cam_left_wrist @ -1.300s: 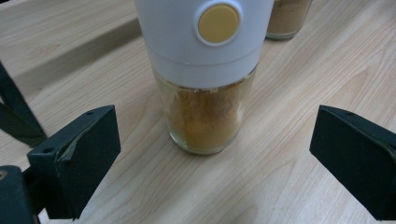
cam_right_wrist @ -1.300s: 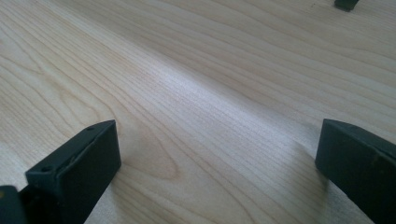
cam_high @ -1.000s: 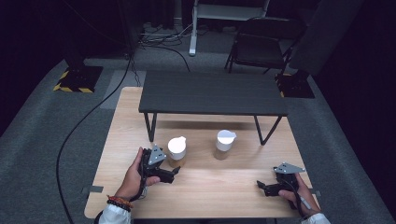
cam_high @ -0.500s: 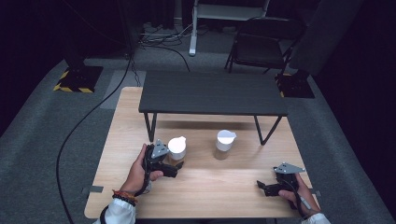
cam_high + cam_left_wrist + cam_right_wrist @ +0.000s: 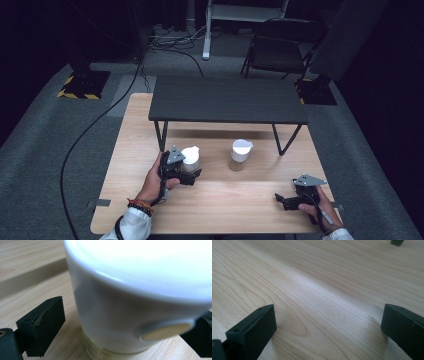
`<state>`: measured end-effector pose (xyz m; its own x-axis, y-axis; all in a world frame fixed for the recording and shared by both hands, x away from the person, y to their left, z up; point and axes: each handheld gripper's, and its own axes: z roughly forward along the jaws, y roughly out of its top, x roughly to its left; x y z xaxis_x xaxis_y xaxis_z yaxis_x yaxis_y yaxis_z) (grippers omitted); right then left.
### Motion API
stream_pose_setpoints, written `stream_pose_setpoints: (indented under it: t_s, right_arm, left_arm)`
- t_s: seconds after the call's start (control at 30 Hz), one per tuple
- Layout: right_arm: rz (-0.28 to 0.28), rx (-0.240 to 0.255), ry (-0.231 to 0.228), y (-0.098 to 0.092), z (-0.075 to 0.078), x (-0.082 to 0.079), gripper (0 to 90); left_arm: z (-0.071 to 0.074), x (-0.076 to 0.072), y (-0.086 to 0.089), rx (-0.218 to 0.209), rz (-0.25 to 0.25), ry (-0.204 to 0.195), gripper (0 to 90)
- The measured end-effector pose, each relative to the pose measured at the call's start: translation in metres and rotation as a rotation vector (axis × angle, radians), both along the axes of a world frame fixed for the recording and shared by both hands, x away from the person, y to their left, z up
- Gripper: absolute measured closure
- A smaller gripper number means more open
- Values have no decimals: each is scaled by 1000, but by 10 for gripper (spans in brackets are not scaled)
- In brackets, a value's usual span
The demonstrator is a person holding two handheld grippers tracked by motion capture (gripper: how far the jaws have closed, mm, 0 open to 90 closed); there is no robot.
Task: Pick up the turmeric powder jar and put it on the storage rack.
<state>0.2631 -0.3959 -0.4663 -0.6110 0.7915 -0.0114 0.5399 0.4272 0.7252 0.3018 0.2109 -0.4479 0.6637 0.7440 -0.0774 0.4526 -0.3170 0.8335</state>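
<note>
left gripper view: fingers [image 5: 42, 325] spread wide around the white cup [image 5: 130, 302], left one clear of it.

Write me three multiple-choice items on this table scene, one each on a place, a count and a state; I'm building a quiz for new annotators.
1. Where does the left tool sit?
A. Around the nearer-left white-lidded cup
B. On the dark low bench
C. Beside the folding chair

2. How many white-lidded cups stand on the light wooden table?
A. One
B. Two
C. Four

3. How do the right tool's jaws stand?
A. Shut on a cup
B. Shut on a cable
C. Open over bare wood

Answers: 1 A, the left gripper view has the cup between its two black jaws, a gap on the left side. 2 B, the high view shows that cup and a second white-lidded cup to its right. 3 C, the right gripper view shows both jaws wide apart with wood grain between.
</note>
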Motion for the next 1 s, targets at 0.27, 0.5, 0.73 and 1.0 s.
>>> stream_pose_setpoints:
  t_s: [0.27, 0.5, 0.73, 1.0]
  right_arm:
    - [0, 0, 0, 0, 0, 0, 0]
    - [0, 0, 0, 0, 0, 0, 0]
    - [2, 0, -1, 0, 0, 0, 0]
    - [2, 0, 0, 0, 0, 0, 0]
  left_arm:
    - [-4, -5, -5, -1, 31, -10, 49]
    - [-9, -9, -4, -25, 64, -28, 128]
    - [-6, -12, -8, 3, 31, -53, 289]
    - [-2, -17, -11, 17, 39, -73, 297]
